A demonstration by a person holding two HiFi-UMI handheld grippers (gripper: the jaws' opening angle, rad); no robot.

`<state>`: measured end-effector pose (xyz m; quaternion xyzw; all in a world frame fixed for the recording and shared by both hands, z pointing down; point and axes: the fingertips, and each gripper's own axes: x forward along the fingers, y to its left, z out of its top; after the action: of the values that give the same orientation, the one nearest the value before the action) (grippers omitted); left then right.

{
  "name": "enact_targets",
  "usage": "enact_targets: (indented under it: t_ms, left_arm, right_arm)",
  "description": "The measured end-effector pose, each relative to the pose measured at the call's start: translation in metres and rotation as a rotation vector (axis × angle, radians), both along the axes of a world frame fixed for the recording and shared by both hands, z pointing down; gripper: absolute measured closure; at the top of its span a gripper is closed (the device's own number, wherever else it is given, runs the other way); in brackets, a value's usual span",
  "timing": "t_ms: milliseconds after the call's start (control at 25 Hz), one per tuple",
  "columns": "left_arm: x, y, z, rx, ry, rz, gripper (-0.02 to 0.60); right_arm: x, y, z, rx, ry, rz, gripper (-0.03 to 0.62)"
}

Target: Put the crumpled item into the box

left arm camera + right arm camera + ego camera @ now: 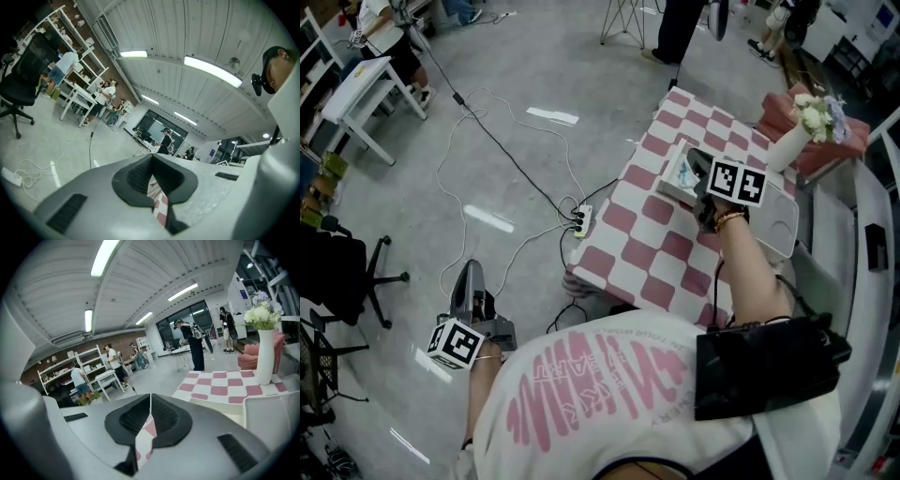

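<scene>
The left gripper point(152, 164) pointed level across a busy workshop, its jaws closed tip to tip with nothing between them. A pink-and-white checked cloth point(159, 199) showed beneath. A black office chair point(22, 75) stood at left, and white cables point(70, 143) trailed across the grey floor point(42, 136).

Small white open box point(673, 187) holding a crumpled white-and-teal item point(685, 172).
The box sits flat on the pink-and-white checked table point(647, 253), with the item lying inside it.

Open lab hall, concrete floor point(534, 56) with trailing cables point(492, 134), shelving racks point(77, 33), strip lights point(213, 70), office chair point(23, 70)
</scene>
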<state>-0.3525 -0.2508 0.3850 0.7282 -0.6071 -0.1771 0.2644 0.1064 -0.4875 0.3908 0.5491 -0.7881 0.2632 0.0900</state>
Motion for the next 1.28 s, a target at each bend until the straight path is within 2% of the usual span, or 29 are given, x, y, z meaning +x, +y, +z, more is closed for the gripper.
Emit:
enact_targets:
  t_ms: [280,480,720,840,960,1120,1280]
  left_arm:
    - [0.019,-0.020,-0.022,0.075,-0.009,0.115,0.574]
    - [0.040,-0.027,-0.036,0.127,-0.038,0.175,0.574]
    - [0.075,-0.018,-0.040,0.119,-0.052,0.232,0.574]
    - [0.096,-0.005,-0.044,0.127,-0.063,0.248,0.574]
    - [0.116,0.012,-0.045,0.133,-0.074,0.250,0.574]
    - [0.140,0.039,-0.035,0.103,-0.091,0.248,0.574]
    - [0.160,0.070,-0.030,0.093,-0.075,0.237,0.574]
  right_arm:
    - [-0.061,0.057,-0.081,0.265,-0.110,-0.121,0.585]
    - [-0.084,0.097,-0.100,0.353,-0.080,-0.156,0.585]
    - [-0.090,0.137,-0.094,0.376,-0.012,-0.174,0.585]
    - [-0.082,0.160,-0.088,0.360,-0.020,-0.182,0.586]
    - [-0.070,0.180,-0.079,0.341,-0.016,-0.194,0.586]
    - [-0.053,0.207,-0.068,0.323,0.014,-0.221,0.588]
    - [-0.042,0.235,-0.061,0.314,0.020,-0.251,0.588]
